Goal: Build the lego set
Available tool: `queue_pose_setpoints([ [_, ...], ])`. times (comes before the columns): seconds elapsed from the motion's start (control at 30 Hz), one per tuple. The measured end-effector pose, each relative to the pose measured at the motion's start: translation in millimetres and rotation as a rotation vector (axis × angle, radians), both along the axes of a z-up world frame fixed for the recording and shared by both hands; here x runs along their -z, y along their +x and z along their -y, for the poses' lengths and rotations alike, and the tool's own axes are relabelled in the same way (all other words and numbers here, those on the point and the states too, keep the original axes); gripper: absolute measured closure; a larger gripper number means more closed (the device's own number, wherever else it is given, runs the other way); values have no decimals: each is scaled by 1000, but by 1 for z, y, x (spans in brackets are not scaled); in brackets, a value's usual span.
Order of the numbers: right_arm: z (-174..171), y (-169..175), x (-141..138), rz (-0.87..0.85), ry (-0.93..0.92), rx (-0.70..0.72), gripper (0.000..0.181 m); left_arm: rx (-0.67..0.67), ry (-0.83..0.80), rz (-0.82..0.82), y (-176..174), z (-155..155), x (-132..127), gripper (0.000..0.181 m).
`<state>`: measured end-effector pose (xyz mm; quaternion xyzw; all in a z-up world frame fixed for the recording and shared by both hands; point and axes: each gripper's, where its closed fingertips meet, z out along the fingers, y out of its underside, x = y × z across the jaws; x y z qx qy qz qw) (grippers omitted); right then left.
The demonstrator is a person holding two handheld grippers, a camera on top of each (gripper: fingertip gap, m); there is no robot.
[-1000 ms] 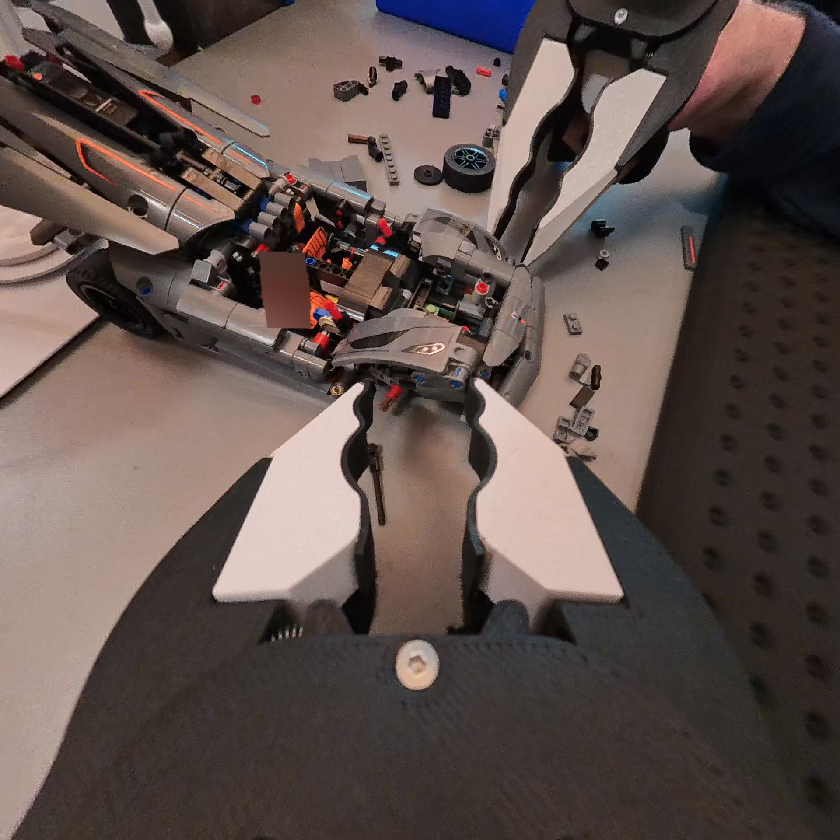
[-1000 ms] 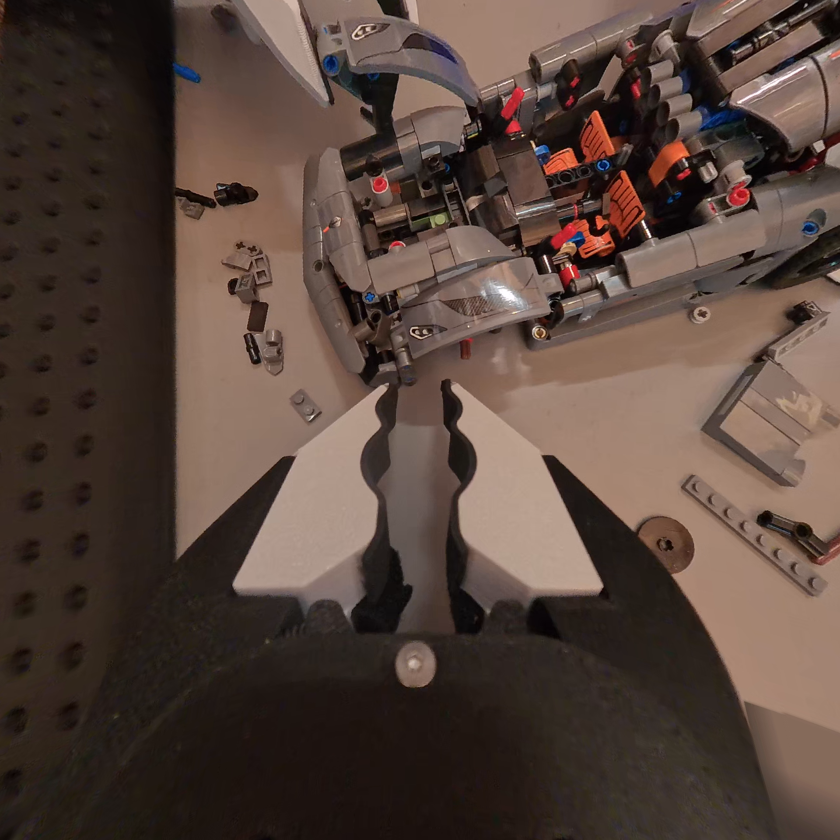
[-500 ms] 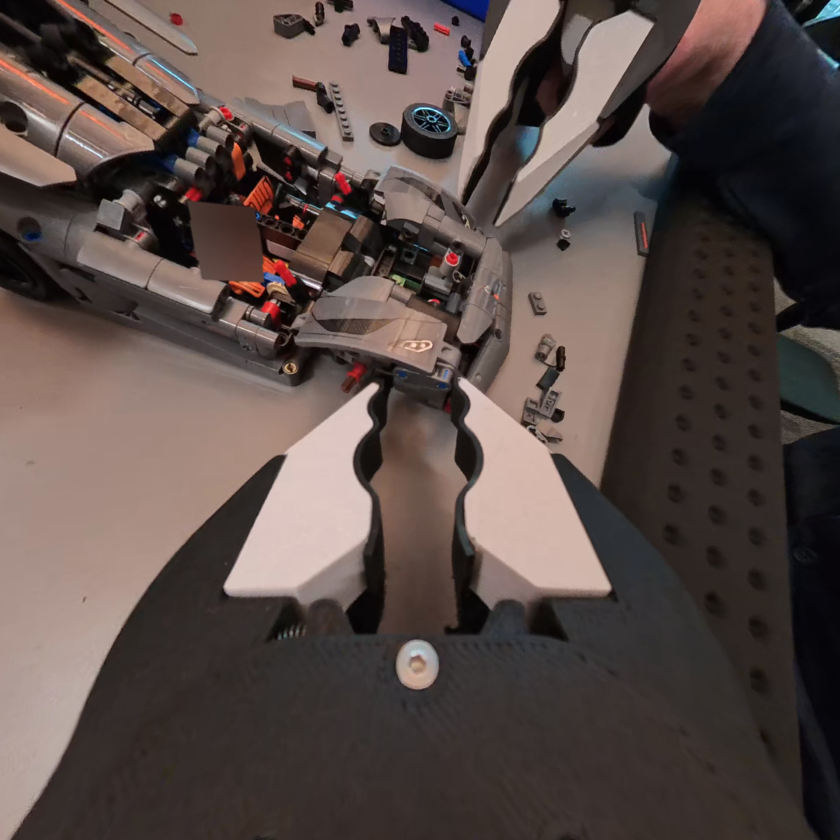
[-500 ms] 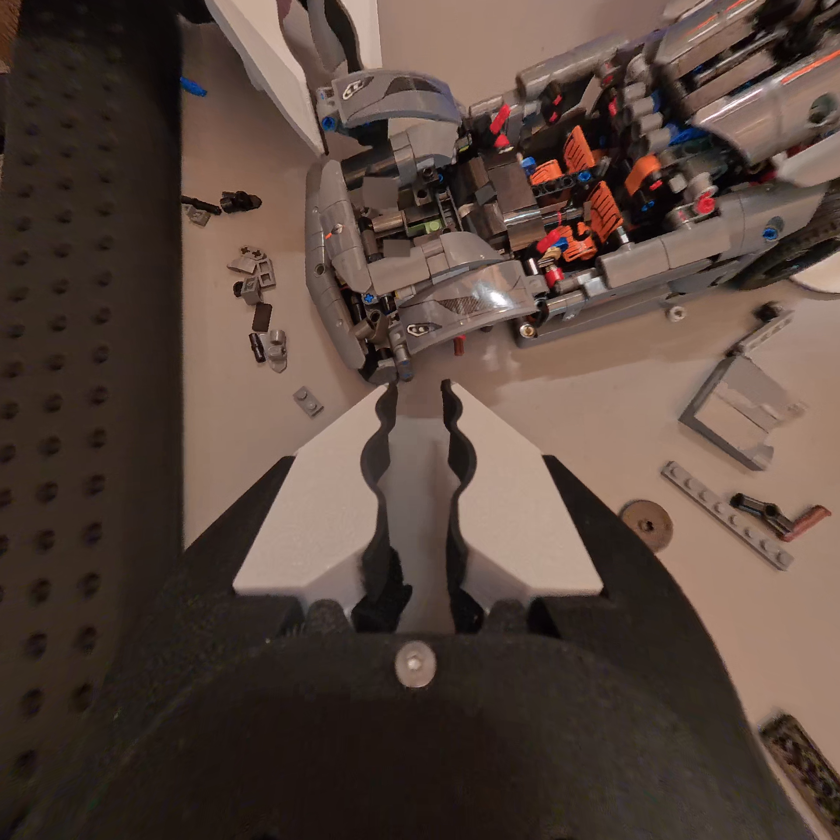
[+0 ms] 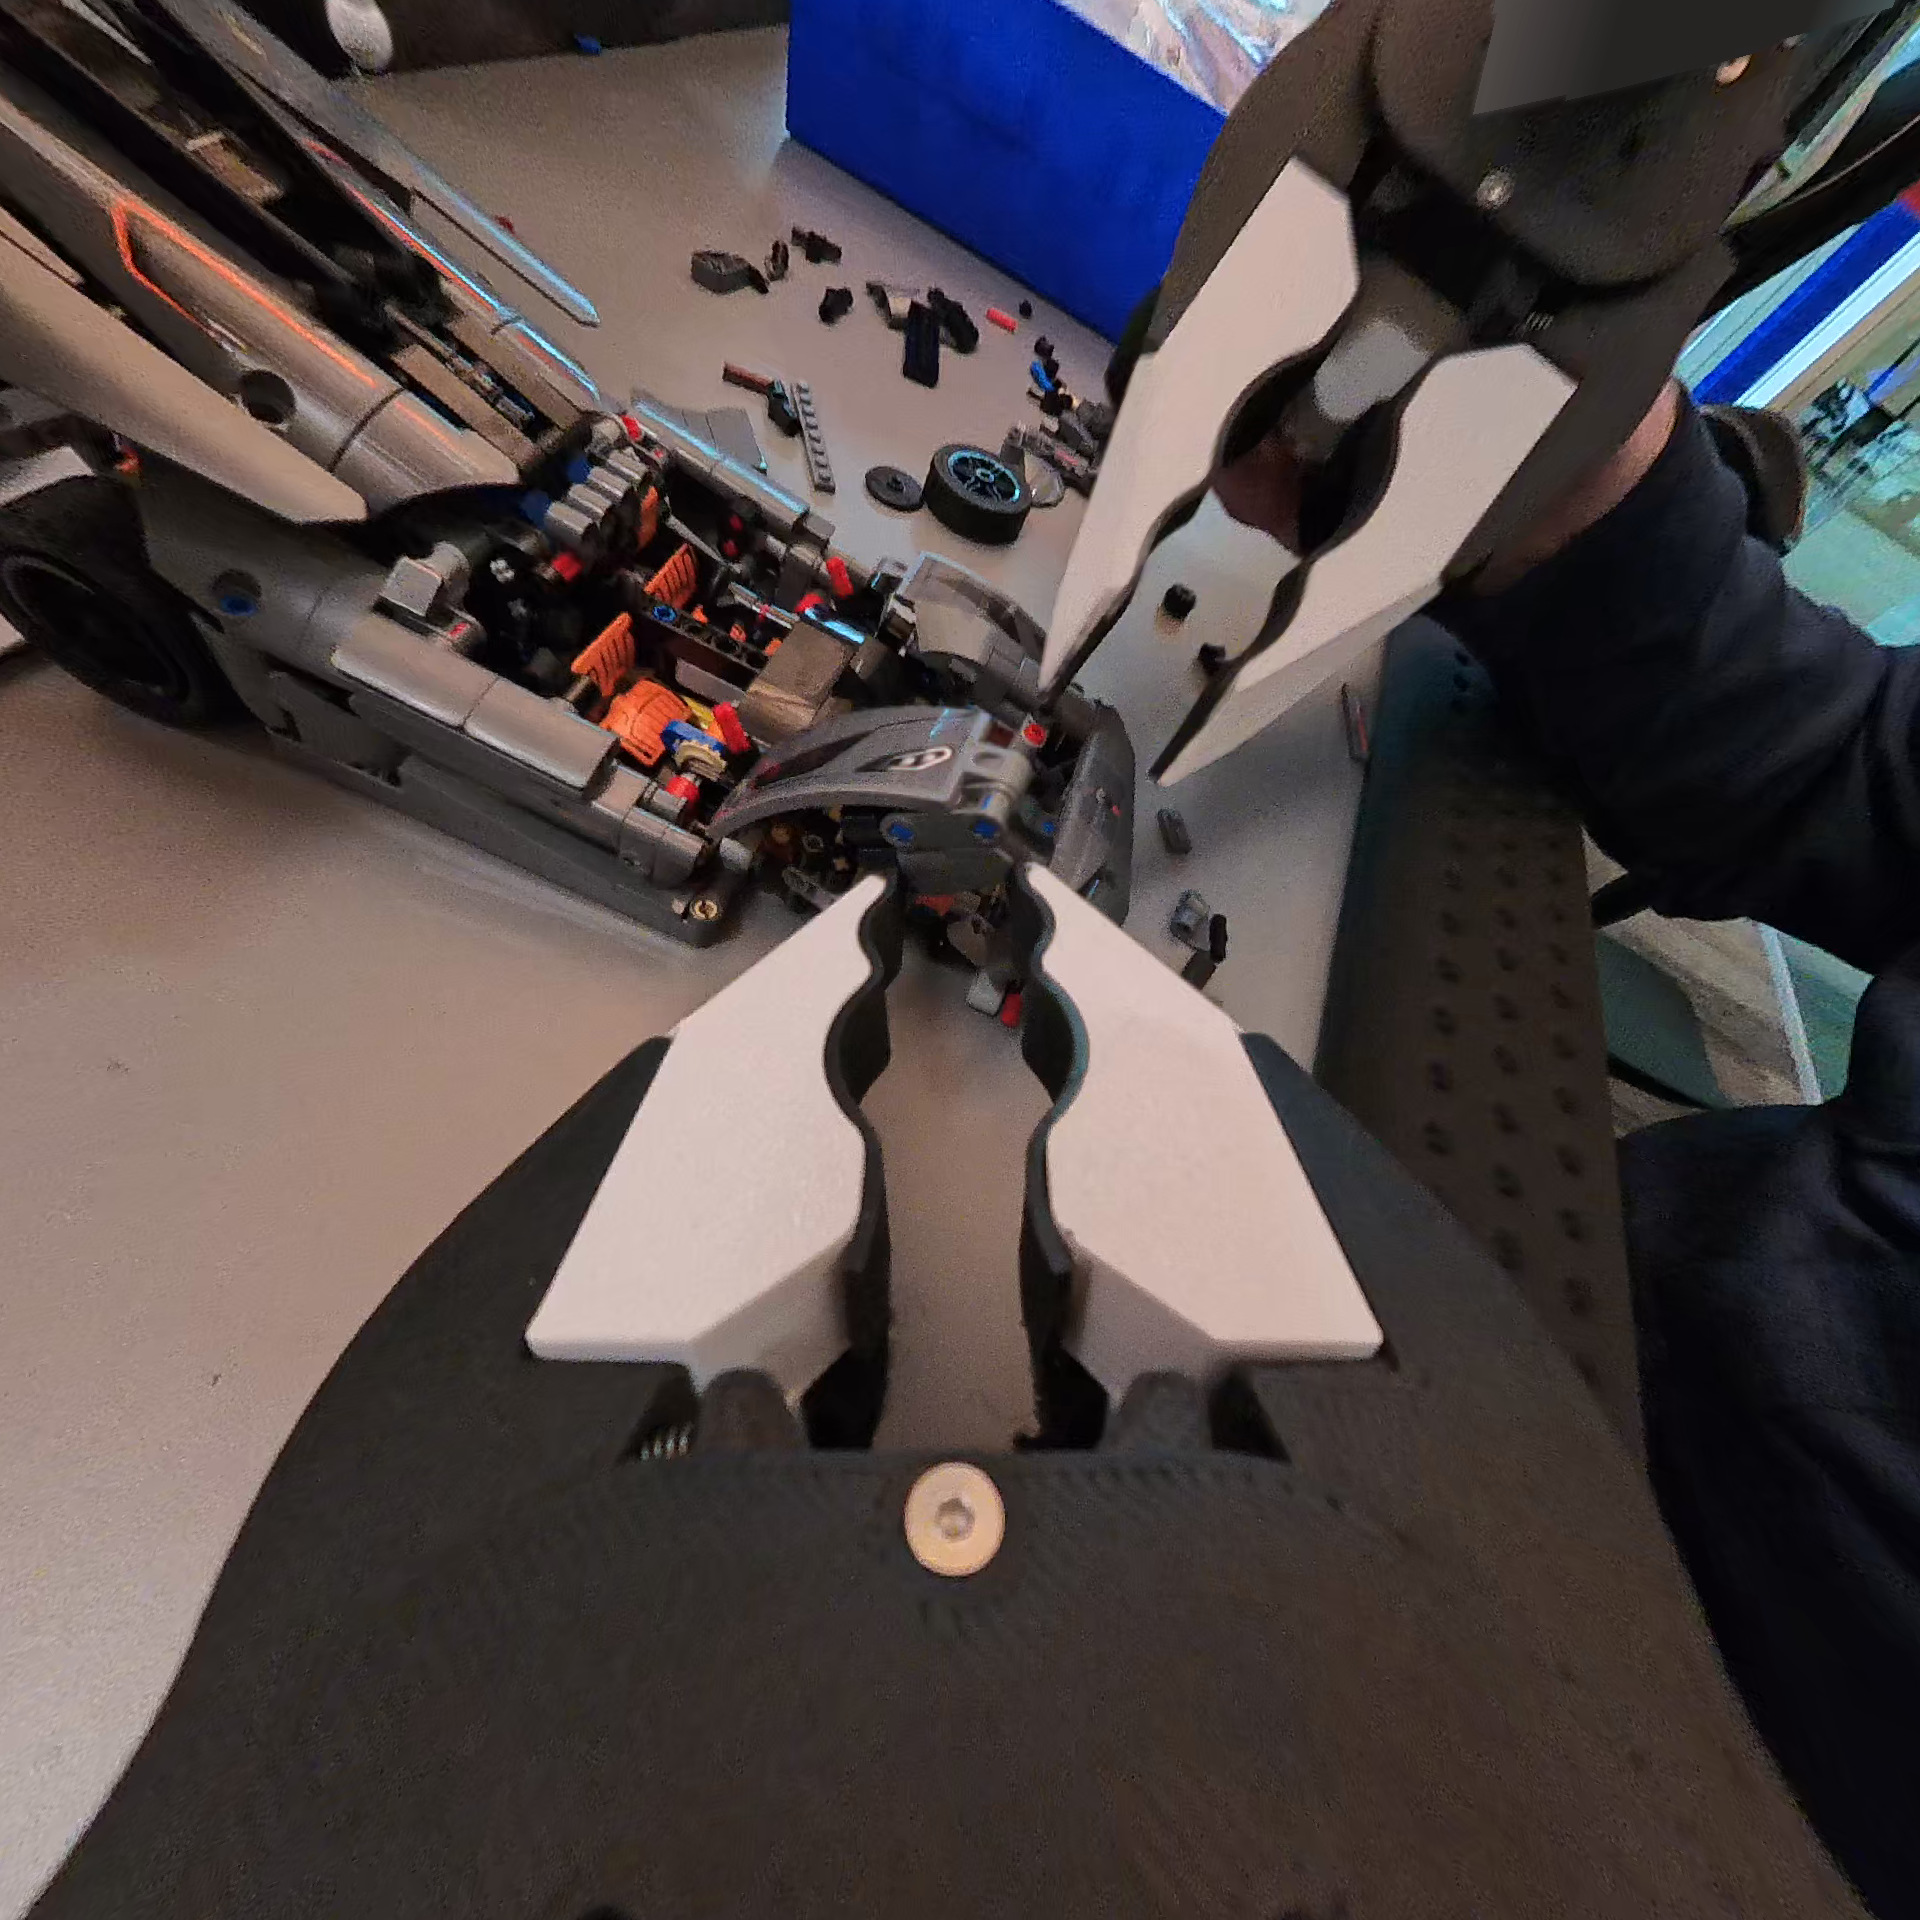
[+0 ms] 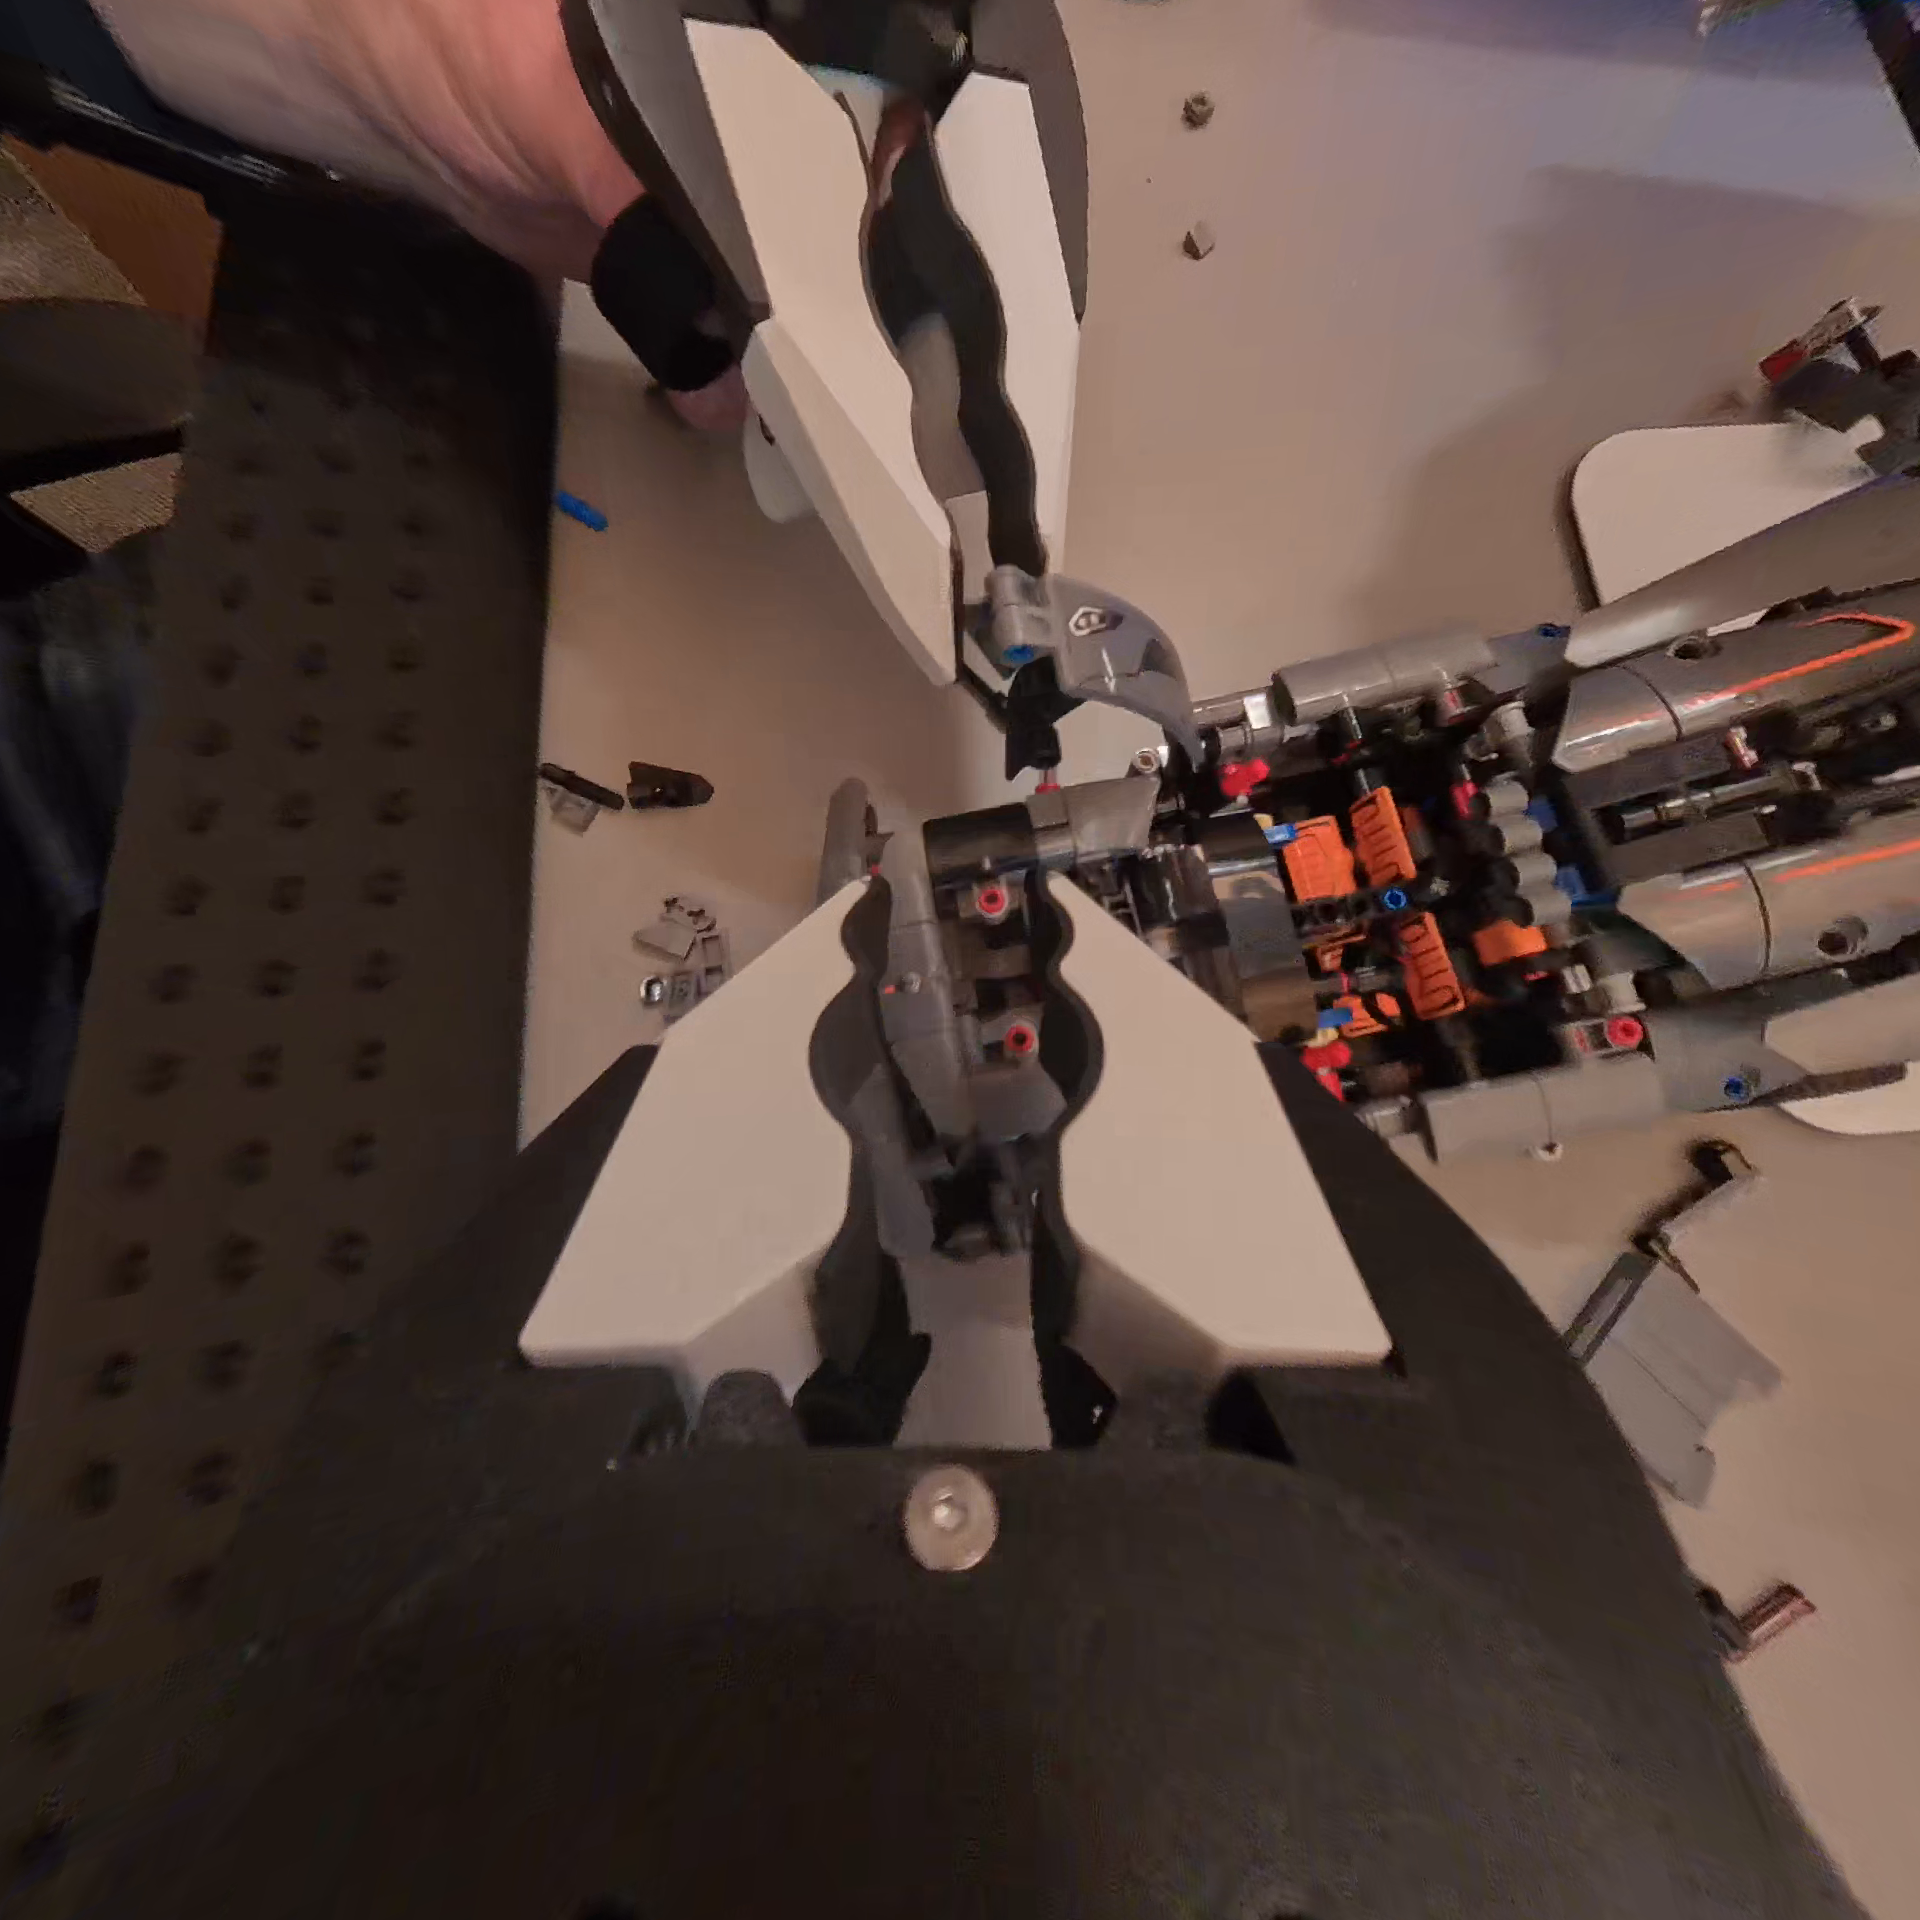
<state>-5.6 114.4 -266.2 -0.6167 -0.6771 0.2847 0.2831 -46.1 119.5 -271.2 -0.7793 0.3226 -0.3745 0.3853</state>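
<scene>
The large grey Lego car (image 5: 468, 665) with orange and black insides lies on the pale table; it also shows in the right wrist view (image 6: 1455, 914). My left gripper (image 5: 956, 888) is shut on the base of a curved grey fender piece (image 5: 873, 764). The right wrist view shows this left gripper (image 6: 1003, 613) holding the fender (image 6: 1101, 634) just above the car's front corner. My right gripper (image 6: 956, 888) is open, its fingers straddling the car's grey front end. The left wrist view shows it (image 5: 1101, 732) tip-down over the nose.
Loose small parts and a black wheel (image 5: 977, 483) lie beyond the car, before a blue box (image 5: 987, 135). A dark perforated surface (image 6: 260, 935) borders the table by the car's nose. Small grey pieces (image 6: 681, 956) and a grey panel (image 6: 1673, 1361) lie beside the car. Across from one pair of fingers to the other is roughly 5 centimeters. The black wheel (image 5: 977, 483) lies around 20 centimeters away from my right fingertips.
My left gripper's jaws have narrowed onto the fender piece and raised it from the car's side. My right gripper has moved forward over the car's front end.
</scene>
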Motion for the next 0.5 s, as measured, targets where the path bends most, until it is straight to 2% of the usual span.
queue_pose_setpoints([
  [0.5, -12, -33, 13, -7, -153, 68, 159, -11, -17, 39, -1, -3, -7, 165],
])
